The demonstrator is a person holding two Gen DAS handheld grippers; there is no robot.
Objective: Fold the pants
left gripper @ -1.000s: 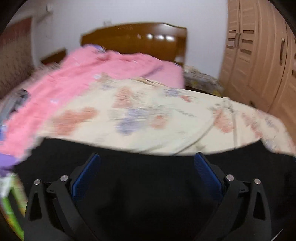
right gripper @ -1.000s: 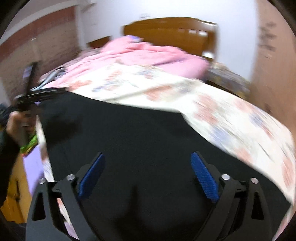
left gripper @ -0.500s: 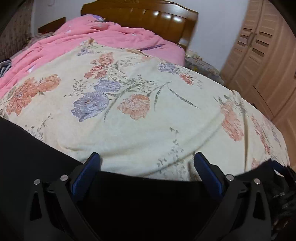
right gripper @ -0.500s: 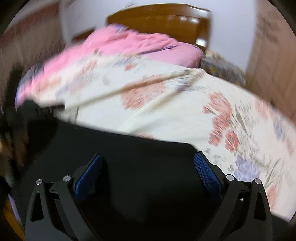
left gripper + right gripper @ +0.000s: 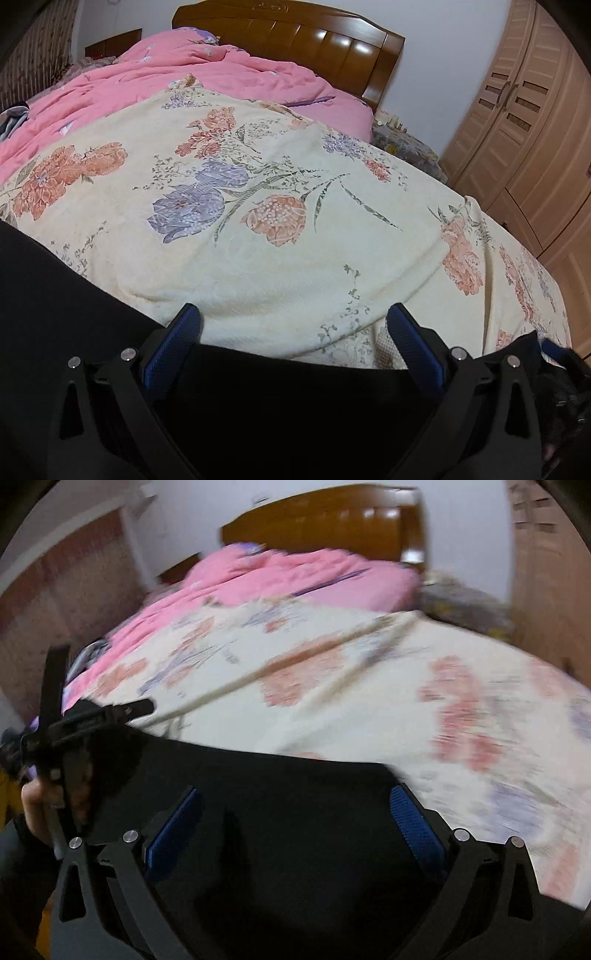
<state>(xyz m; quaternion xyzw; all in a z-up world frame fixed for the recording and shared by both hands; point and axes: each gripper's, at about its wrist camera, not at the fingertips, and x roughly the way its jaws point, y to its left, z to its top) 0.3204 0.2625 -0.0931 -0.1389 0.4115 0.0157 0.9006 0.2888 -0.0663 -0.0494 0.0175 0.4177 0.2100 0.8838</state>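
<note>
The right gripper [image 5: 295, 830] has its two blue pads [image 5: 413, 825] wide apart, and only the black pants [image 5: 295, 849] lie flat between and under them. The pants cover the near end of the floral blanket [image 5: 369, 686]. At the left edge of the pants the left gripper [image 5: 88, 720] is seen from the side, with a hand [image 5: 37, 805] on its handle; its jaws I cannot read. Behind the floral blanket is a pink quilt [image 5: 295, 576], and behind that a wooden headboard [image 5: 325, 520]. The picture is blurred
</note>
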